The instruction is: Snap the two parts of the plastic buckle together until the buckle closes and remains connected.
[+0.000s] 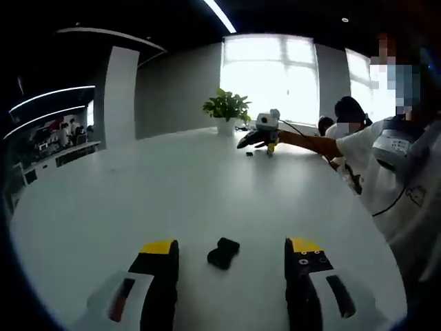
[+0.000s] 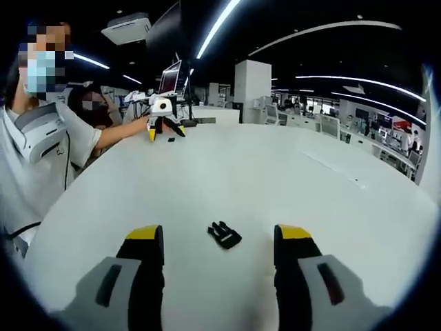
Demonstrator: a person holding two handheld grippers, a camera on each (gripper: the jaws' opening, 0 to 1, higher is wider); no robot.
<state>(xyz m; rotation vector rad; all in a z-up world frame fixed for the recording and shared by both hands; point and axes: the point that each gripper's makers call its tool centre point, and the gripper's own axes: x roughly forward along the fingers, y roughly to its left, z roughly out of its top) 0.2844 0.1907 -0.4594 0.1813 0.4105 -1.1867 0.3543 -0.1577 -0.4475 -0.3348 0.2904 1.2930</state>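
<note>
In the left gripper view the left gripper (image 1: 231, 265) hangs low over a broad white table (image 1: 138, 193), its two yellow-tipped black jaws spread wide apart with nothing between them but bare tabletop and one black buckle part (image 1: 223, 252), a blunt, blocky piece lying flat on the table just ahead of the jaw tips and roughly midway between them, touching neither. In the right gripper view the right gripper (image 2: 219, 241) sits in much the same pose over the same table (image 2: 289, 179), jaws level, parted and gripping nothing, and the pronged buckle part (image 2: 224, 234), its short prongs pointing away to the upper left, lies flat between the tips, clear of both. The two halves are separate, each lying before its own gripper. The only container is a white pot holding a leafy green plant (image 1: 227, 112) at the far edge of the table in front of a bright window. Near it a person in a white shirt (image 1: 386, 172) stretches an arm out over the table, holding another gripper (image 1: 265, 134) of the same kind above a few small dark pieces; the same person (image 2: 41, 152) and that gripper (image 2: 164, 117) appear at the left of the right gripper view.
</note>
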